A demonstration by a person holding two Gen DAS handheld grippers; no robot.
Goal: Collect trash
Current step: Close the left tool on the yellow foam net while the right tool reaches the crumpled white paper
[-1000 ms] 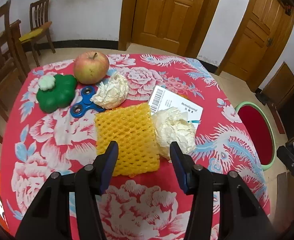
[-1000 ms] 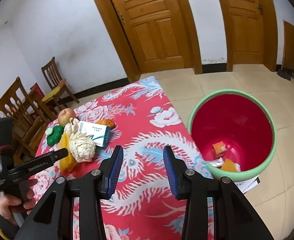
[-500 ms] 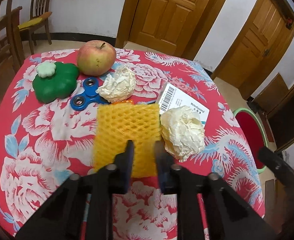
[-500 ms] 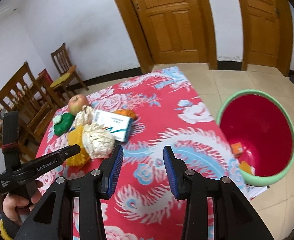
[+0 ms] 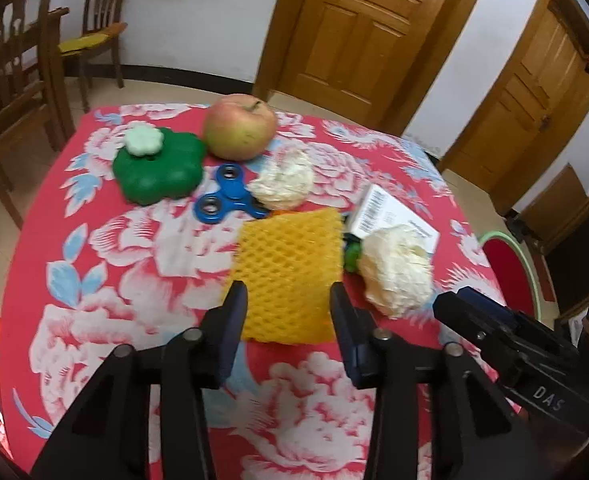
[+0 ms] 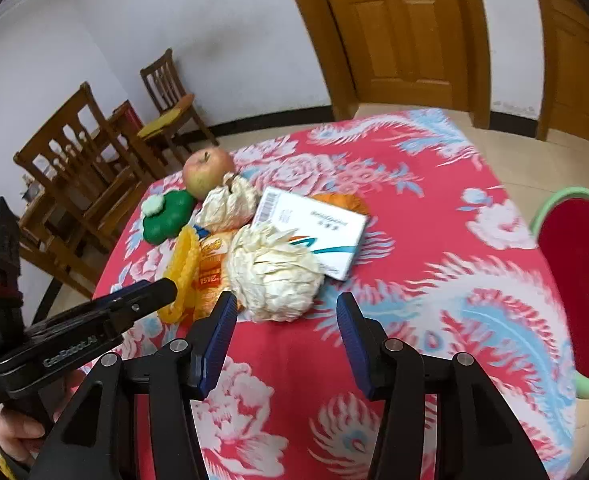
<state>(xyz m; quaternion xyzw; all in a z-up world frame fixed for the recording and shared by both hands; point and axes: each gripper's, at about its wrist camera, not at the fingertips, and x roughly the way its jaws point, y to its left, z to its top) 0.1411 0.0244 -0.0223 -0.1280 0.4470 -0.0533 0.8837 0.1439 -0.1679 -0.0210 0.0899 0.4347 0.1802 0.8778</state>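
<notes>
A yellow foam fruit net (image 5: 290, 268) lies on the red flowered tablecloth, its near edge between the fingers of my open left gripper (image 5: 288, 300). A crumpled paper ball (image 5: 398, 270) lies right of it; a second ball (image 5: 282, 182) lies behind. In the right wrist view the near paper ball (image 6: 274, 276) sits just ahead of my open right gripper (image 6: 286, 316). The net (image 6: 182, 276) stands lifted on edge at its left, with an orange wrapper (image 6: 210, 268) beneath. A white box (image 6: 314, 236) lies behind the ball. The red bin (image 6: 574, 280) stands off the table's right edge.
An apple (image 5: 240, 126), a green flower-shaped toy (image 5: 158, 166) and a blue fidget spinner (image 5: 226, 200) sit at the table's far left. An orange peel (image 6: 342, 202) lies behind the box. Wooden chairs (image 6: 90, 172) stand left of the table.
My left gripper closed half a second ago and has opened again around the net's near edge. My right gripper has swung left from the bin to the near paper ball.
</notes>
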